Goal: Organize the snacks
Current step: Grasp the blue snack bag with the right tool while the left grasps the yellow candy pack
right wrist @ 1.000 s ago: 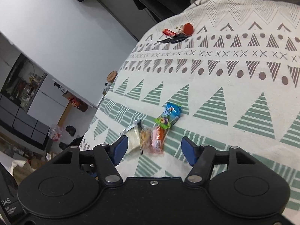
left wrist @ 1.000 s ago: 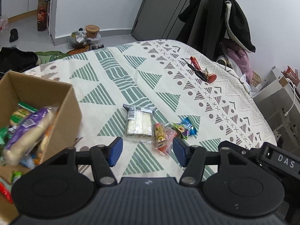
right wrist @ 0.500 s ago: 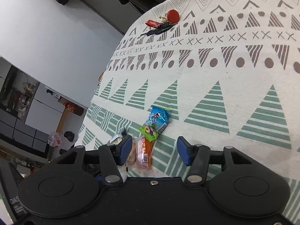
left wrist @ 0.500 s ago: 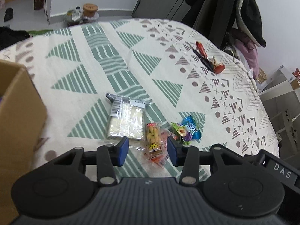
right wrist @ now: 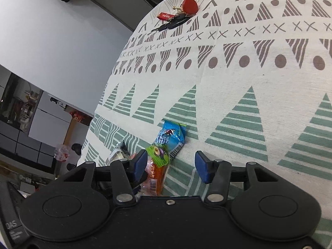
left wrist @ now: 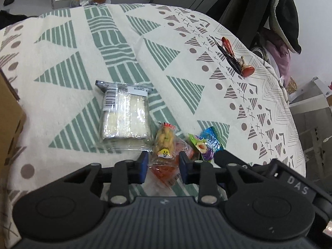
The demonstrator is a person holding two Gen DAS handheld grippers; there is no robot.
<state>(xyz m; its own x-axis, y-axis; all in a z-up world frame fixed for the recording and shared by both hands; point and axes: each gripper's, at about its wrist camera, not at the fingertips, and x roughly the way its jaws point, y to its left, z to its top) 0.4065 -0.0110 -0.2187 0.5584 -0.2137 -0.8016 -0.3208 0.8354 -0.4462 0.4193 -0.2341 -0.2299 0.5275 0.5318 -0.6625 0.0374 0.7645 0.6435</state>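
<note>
Closing in on the yellow snack packet (left wrist: 165,145), the left gripper (left wrist: 162,167) has its blue pads narrowed to a small gap, jaws just been closing, packet's lower end and an orange-red wrapper (left wrist: 166,171) sitting between them; pads look right against the wrapper sides, but a firm pinch cannot be told. Packet lies on the patterned cloth of the desk (left wrist: 62,95), just right of a clear pack of white wafers (left wrist: 125,116), touching its edge. Green snack packet (left wrist: 200,146) and blue snack packet (left wrist: 211,141) lie just right of the left gripper's right pad, overlapping each other. Cardboard box (left wrist: 9,124) edge at far left, well apart from the snacks. Left gripper angled steeply down at the cloth. Right gripper (right wrist: 171,164) partly open, nothing held: its left pad sits against the green snack packet (right wrist: 158,154) and an orange packet (right wrist: 154,174), its right pad over bare cloth, clear of everything. Blue snack packet (right wrist: 171,134) lies just ahead of the gap, nearer the left pad, overlapping the green one. Right gripper tilted down, rolled somewhat. Keys with a red tag and red figure (right wrist: 178,14) lie at the far end of the desk, well apart.
</note>
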